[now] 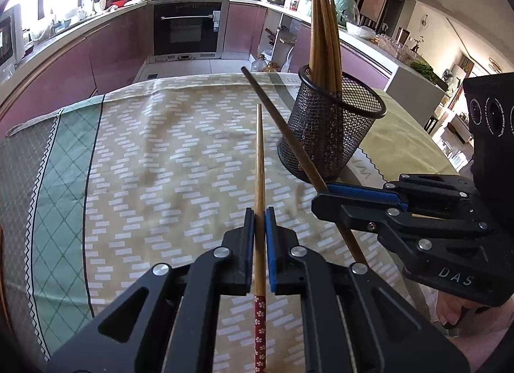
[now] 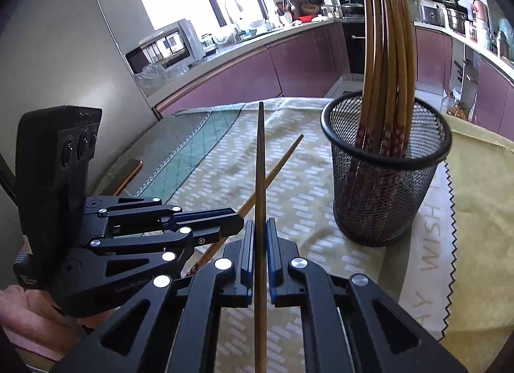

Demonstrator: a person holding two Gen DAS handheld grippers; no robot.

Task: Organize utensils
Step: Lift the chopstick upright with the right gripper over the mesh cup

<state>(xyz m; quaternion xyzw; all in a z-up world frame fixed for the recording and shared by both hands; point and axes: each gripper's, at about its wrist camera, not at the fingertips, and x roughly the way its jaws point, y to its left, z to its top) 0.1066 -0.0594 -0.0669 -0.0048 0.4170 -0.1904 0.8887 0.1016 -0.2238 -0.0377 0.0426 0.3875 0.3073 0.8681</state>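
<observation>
Each claw is clamped on one chopstick: left claw [image 1: 259, 212], right claw [image 2: 261, 223]. The mesh holder [image 2: 385, 180] stands far-right, nearer the right claw, sticks pointing away.

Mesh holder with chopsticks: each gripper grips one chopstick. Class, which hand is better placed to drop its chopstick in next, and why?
Probably the right. The right gripper sits nearer the mesh holder, and its dark chopstick crosses the holder's side in the left view. The left gripper, with its light chopstick, sits farther off.

The mesh holder [image 1: 331, 135] stands on the tablecloth [image 1: 160, 164], chopsticks [image 1: 324, 35] upright in it, kitchen counter [image 1: 64, 38] behind.
</observation>
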